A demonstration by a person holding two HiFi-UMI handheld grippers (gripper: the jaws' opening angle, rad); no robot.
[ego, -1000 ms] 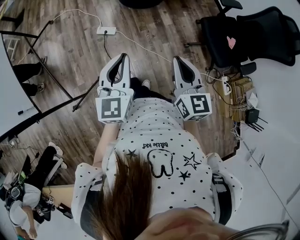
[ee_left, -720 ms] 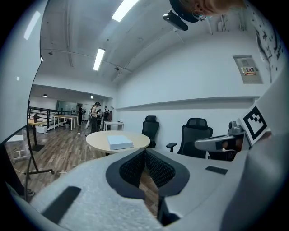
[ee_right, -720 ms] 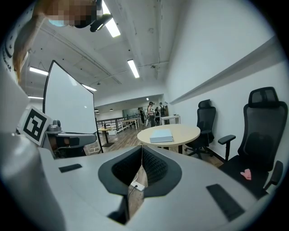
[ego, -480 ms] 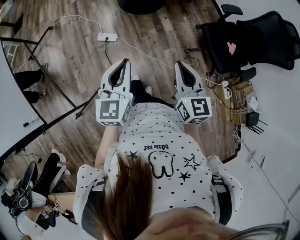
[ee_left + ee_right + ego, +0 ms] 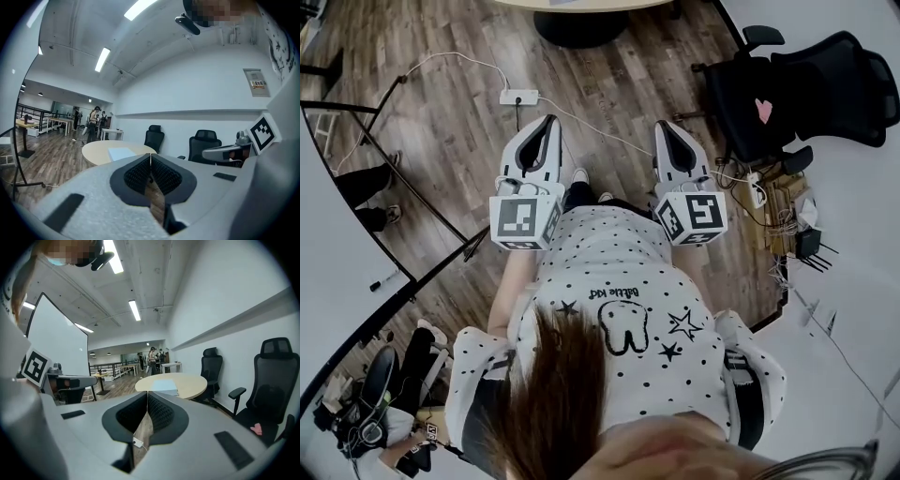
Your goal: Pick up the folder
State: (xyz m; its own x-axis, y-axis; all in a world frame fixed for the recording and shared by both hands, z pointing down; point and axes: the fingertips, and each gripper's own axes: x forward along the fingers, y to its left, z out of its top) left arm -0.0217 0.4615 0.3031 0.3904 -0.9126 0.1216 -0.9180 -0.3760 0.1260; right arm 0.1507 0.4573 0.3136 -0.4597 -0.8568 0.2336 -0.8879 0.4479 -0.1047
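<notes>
A pale blue folder [image 5: 121, 153] lies flat on a round beige table [image 5: 96, 152] some way ahead; the right gripper view also has the folder [image 5: 164, 386] on the table [image 5: 187, 385]. In the head view only the table's near rim [image 5: 581, 4] and dark base [image 5: 579, 28] show at the top edge. My left gripper [image 5: 546, 127] and right gripper [image 5: 668, 131] are held side by side above the wood floor, pointing towards the table. Both are shut with nothing between the pads, and both are well short of the folder.
Black office chairs [image 5: 806, 84] stand at the right by the wall, with cables and small boxes [image 5: 778, 187] beside them. A white power strip [image 5: 517, 96] and its cord lie on the floor ahead. A whiteboard [image 5: 328, 244] on a stand is at the left. People stand far off [image 5: 96, 119].
Both grippers have moved forward across the floor. The power strip has slid down the head view, and the table's base and rim have come into view at the top.
</notes>
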